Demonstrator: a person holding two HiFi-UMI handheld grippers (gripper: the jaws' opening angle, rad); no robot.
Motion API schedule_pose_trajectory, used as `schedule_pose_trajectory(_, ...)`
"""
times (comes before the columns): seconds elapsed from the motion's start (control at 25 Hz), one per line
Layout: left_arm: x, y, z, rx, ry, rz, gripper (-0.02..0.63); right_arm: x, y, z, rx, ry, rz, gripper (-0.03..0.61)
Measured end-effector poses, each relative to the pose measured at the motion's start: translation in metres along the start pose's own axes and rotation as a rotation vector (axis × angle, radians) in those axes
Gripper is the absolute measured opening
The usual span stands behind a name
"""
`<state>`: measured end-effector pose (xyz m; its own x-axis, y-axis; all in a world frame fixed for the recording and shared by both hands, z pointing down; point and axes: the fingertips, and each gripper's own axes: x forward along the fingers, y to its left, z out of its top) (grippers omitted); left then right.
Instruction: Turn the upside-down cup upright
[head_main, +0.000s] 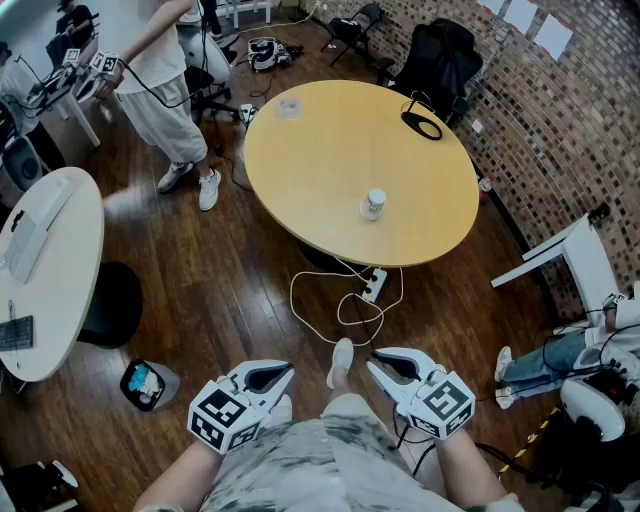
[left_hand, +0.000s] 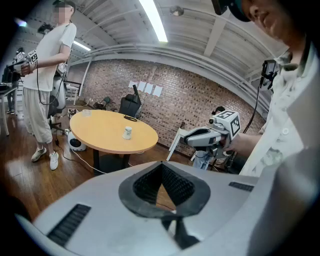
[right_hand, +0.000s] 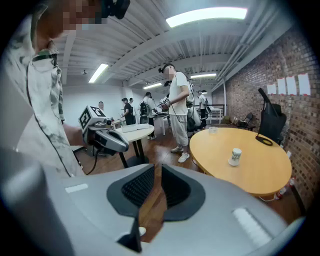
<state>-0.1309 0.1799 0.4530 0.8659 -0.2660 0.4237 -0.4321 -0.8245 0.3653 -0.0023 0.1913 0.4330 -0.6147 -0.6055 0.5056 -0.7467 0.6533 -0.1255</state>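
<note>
head view: upside-down cup (head_main: 373, 204) near the front edge of the round table (head_main: 300, 150), well apart from both grippers. left gripper view: left gripper (left_hand: 161, 165) clenched on nothing. right gripper view: right gripper (right_hand: 156, 165) closed too, empty. probably light, stiff, slightly slick; best pinched across the side wall.

Probably a research lab or office: brick wall (head_main: 570, 120), round table (head_main: 320, 160), power strip (head_main: 374, 286) on wood floor (head_main: 240, 290).

Head view looks steeply down; both gripper views face the distant round table (head_main: 330, 160).
</note>
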Motion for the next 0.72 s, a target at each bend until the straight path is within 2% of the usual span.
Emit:
schedule_pose_trajectory(0.16, 0.043, 0.035, 0.027, -0.020, 0.005, 0.015, 0.006, 0.029, -0.067, -0.006, -0.068, 0.084, 0.012, 0.111)
schedule_pose_trajectory(0.28, 0.078, 0.047, 0.069, -0.023, -0.028, 0.051, 0.006, 0.042, -0.129, 0.001, -0.171, 0.139, 0.035, 0.150)
schedule_pose_trajectory(0.48, 0.145, 0.068, 0.137, 0.004, -0.054, 0.101, 0.006, 0.059, -0.244, 0.028, -0.291, 0.157, 0.046, 0.156)
schedule_pose_trajectory(0.6, 0.170, 0.077, 0.159, -0.003, -0.049, 0.113, 0.006, 0.078, -0.291, 0.025, -0.386, 0.231, 0.034, 0.187)
schedule_pose_trajectory(0.72, 0.183, 0.084, 0.165, -0.014, -0.029, 0.107, 0.006, 0.096, -0.322, 0.013, -0.483, 0.339, 0.033, 0.214)
